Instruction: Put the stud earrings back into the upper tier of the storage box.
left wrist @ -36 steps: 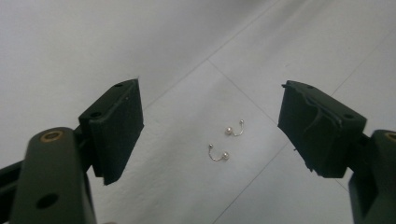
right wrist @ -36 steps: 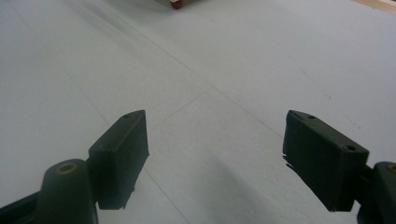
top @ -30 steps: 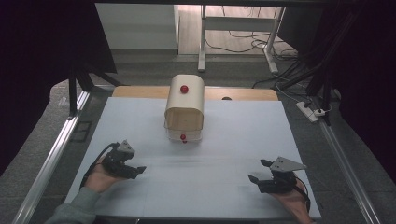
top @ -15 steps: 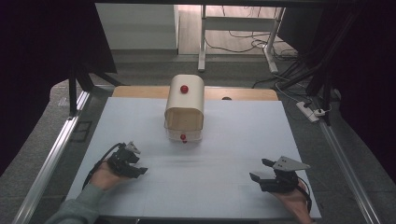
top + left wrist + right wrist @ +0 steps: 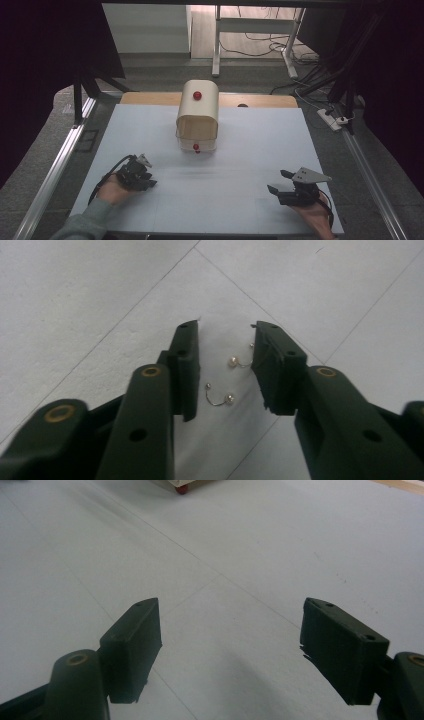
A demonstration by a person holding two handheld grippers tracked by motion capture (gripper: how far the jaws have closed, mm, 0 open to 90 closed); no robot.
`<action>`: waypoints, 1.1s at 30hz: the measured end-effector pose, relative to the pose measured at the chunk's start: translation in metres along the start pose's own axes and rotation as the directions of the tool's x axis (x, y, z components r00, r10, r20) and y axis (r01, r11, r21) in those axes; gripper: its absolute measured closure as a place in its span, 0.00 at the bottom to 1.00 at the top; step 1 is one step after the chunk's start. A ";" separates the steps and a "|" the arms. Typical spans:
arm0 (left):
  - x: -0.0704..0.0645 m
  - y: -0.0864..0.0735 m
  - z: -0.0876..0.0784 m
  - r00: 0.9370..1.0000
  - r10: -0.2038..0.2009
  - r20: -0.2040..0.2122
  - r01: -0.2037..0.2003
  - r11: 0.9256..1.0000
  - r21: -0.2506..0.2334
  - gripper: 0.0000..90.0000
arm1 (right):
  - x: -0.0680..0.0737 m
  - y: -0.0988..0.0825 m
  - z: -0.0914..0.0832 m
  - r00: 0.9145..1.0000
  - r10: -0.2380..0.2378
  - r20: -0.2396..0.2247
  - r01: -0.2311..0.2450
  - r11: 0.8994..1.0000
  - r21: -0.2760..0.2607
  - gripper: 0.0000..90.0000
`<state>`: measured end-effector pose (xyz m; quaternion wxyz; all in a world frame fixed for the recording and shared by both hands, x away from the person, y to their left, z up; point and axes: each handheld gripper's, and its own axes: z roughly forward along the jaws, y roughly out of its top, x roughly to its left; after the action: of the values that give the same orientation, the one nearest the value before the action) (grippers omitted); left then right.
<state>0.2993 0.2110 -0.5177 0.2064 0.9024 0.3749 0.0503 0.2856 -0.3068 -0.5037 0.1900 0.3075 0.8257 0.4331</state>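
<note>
Left tool, at 7 o'clock on the worktop, has just been narrowing around two pearl earrings, pads not yet touching, so pickup looks imminent; right tool sits wide, empty.

place: lab | cue: power strip, floor cables (dark drapes)

black tongs, gold pearl-tipped earrings, cream box with red knobs
</note>
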 end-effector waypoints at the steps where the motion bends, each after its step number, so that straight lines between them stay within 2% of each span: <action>1: 0.000 0.000 0.000 1.000 0.002 0.000 -0.002 1.000 0.002 0.72 | 0.000 0.000 0.000 1.000 0.000 0.000 0.000 1.000 0.000 0.27; 4: -0.001 0.001 0.001 1.000 0.011 -0.009 -0.011 1.000 0.004 0.77 | 0.000 0.000 0.000 1.000 -0.002 0.002 0.002 1.000 0.000 0.27; 10: -0.005 0.001 0.001 0.999 0.023 -0.024 -0.023 1.000 0.015 0.93 | 0.000 0.000 -0.001 1.000 0.003 0.007 -0.003 1.000 -0.010 0.27; 14: -0.008 0.002 0.001 0.998 0.037 -0.044 -0.036 0.999 0.023 0.95 | 0.000 -0.001 0.000 1.000 -0.001 0.009 0.001 1.000 -0.004 0.27; 19: -0.007 0.001 0.001 0.999 0.040 -0.036 -0.039 0.999 0.014 0.96 | -0.001 -0.001 -0.001 1.000 -0.002 0.013 0.002 1.000 -0.001 0.28; 22: -0.005 -0.001 0.001 0.999 0.030 -0.024 -0.030 1.000 -0.010 0.96 | -0.001 -0.001 -0.001 1.000 -0.001 0.013 0.001 1.000 -0.001 0.28; 27: -0.002 -0.005 -0.005 0.999 0.006 -0.032 -0.008 0.998 -0.069 0.96 | -0.001 -0.002 0.000 1.000 0.003 0.012 -0.003 1.000 0.002 0.28; 30: 0.000 -0.006 -0.010 1.000 -0.008 -0.025 0.005 0.994 -0.111 0.96 | -0.001 -0.002 0.000 1.000 0.004 0.011 -0.004 1.000 0.002 0.28; 33: 0.001 -0.008 -0.016 1.000 -0.024 -0.009 0.023 0.987 -0.159 0.96 | -0.001 -0.002 0.000 1.000 0.005 0.011 -0.005 1.000 0.001 0.28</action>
<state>0.2911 0.2224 -0.5061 0.2762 0.8783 0.3814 0.0826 0.2853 -0.3082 -0.5051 0.1934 0.3120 0.8240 0.4316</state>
